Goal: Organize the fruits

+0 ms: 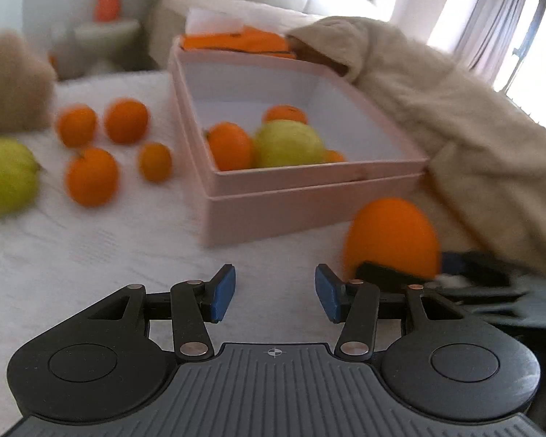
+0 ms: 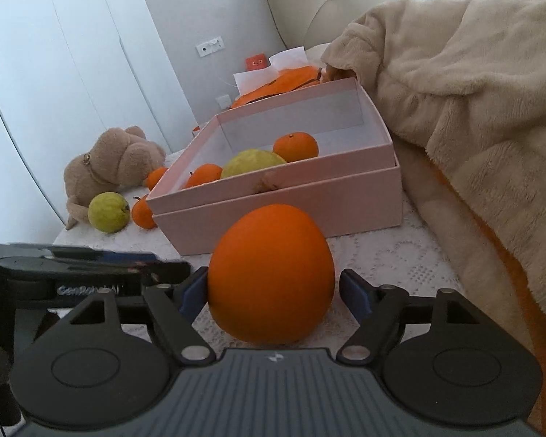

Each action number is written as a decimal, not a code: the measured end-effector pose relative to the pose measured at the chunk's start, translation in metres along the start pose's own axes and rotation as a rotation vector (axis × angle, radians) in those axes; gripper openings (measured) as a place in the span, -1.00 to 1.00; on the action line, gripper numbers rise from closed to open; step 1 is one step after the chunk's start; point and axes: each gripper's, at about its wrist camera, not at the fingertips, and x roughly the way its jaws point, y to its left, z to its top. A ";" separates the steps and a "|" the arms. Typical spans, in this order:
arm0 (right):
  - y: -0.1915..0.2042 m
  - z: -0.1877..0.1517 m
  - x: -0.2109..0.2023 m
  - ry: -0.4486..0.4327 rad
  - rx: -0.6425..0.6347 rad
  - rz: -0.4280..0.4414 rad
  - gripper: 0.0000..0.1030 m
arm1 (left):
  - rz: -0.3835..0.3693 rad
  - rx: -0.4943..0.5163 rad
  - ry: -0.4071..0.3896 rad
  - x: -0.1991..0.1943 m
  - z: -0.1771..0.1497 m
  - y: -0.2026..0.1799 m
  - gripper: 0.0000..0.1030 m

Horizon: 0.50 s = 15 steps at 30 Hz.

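A large orange sits on the white lace cloth before the pink box, which holds oranges and a green guava; more fruit lies left.

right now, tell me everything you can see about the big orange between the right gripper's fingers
The big orange is smooth, evenly bright and egg-shaped, narrower at the top, with no stem showing. It sits on the white textured cloth just in front of the pink box, between the blue pads of the right gripper. The pad on the picture's right stands clear of it; the other sits at its edge, contact unclear. It looks set down rather than gripped.
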 end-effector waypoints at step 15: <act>0.009 0.012 -0.017 -0.037 -0.035 -0.138 0.48 | 0.159 0.081 -0.085 -0.007 0.010 -0.012 0.01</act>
